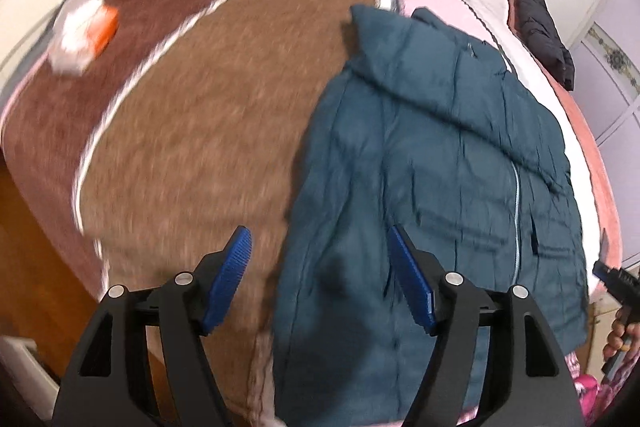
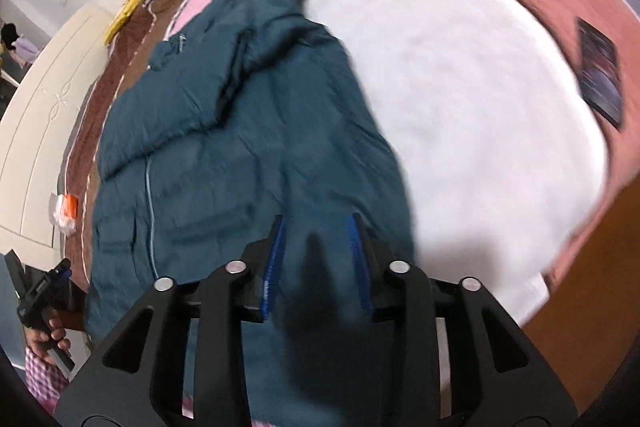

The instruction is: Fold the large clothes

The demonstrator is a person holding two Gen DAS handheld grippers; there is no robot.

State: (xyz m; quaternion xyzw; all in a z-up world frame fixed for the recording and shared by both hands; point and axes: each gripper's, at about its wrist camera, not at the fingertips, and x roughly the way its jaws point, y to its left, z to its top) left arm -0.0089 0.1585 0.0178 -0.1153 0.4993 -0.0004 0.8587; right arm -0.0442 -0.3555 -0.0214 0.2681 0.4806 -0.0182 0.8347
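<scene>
On the bed (image 1: 192, 131), teal jacket (image 1: 432, 163) lies below both grippers' parted fingers (image 2: 276, 259).

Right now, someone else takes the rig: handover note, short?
Left gripper: jaws open, empty, hovering over the near left edge of the teal puffer jacket.
Right gripper: jaws open, empty, above the jacket's near right part.
Jacket lies lengthwise on the bed, zipper up, collar far, hem hanging over the near edge. Both sleeves appear folded in over the body; blur makes that uncertain.
Done: probably the sleeve folds.
Left: likely grip the hem corners and fold lengthwise toward the collar.
</scene>
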